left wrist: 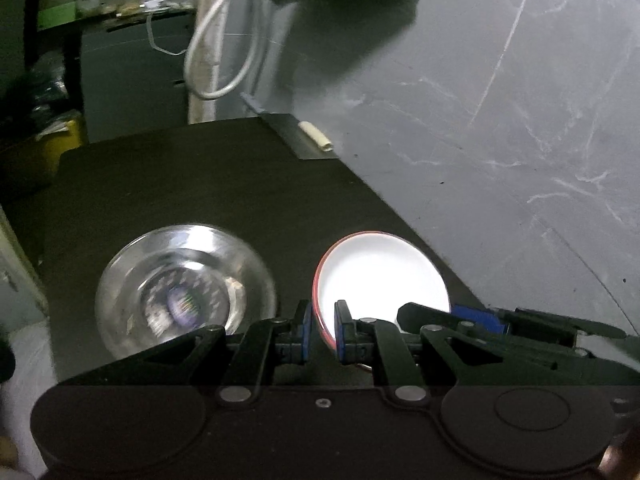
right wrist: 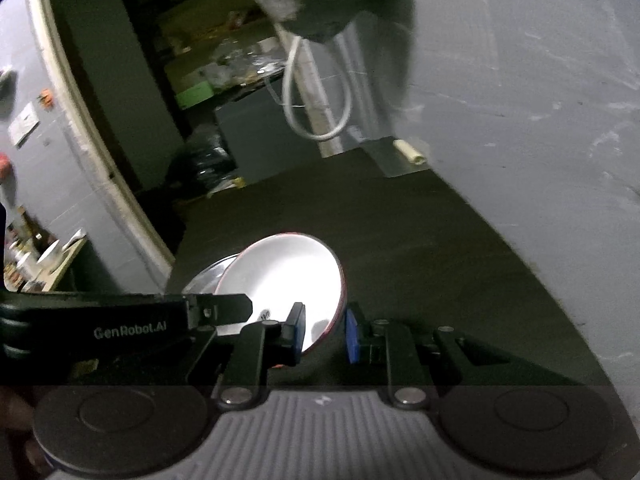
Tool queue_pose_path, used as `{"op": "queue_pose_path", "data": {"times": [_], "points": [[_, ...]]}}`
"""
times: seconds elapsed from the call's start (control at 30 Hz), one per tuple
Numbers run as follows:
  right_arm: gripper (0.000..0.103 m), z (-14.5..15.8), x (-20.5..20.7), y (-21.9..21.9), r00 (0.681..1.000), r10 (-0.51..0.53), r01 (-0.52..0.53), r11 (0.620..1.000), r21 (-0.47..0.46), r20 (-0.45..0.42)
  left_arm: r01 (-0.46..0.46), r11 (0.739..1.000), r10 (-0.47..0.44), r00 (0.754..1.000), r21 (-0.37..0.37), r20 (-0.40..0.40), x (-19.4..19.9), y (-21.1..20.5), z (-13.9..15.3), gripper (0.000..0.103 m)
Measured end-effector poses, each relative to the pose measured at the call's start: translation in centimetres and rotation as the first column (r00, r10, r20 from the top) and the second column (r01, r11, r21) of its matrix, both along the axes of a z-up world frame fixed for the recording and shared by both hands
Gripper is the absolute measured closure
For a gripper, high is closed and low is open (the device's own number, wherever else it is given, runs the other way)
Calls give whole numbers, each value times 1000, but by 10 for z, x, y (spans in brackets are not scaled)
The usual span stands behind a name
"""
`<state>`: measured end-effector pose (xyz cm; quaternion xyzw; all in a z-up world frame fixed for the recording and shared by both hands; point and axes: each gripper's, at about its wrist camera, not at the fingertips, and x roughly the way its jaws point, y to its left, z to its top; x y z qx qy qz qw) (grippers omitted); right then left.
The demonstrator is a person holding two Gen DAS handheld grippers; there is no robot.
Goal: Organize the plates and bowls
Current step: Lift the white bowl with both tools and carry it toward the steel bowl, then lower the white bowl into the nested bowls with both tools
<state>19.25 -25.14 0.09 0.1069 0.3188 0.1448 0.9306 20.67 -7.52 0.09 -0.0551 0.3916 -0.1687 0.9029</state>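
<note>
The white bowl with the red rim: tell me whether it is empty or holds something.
Empty. The white bowl shows only its bare, bright white inside in both wrist views; no food or liquid is visible in it.

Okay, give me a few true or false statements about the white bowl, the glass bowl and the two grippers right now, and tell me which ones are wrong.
1. Both grippers grip the white bowl by its red rim. True: the left gripper and the right gripper each clamp it.
2. The glass bowl is stacked inside the white one. False: it sits beside it.
3. The white bowl holds food. False: it looks empty.
4. A white cable loops in the background. True.
</note>
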Motion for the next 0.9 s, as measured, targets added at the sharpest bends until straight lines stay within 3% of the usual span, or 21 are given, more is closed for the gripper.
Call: {"op": "queue_pose_path", "data": {"times": [0.53,0.9], "points": [[79,-1,-42,64,978,201,-204,978,-43,-59,-160,987,159,986,-3,-48,-64,62,-12,91],[79,-11,-54,82,955,268,-277,959,-59,-126,-205,979,205,974,4,-93,-91,76,-25,91]]}}
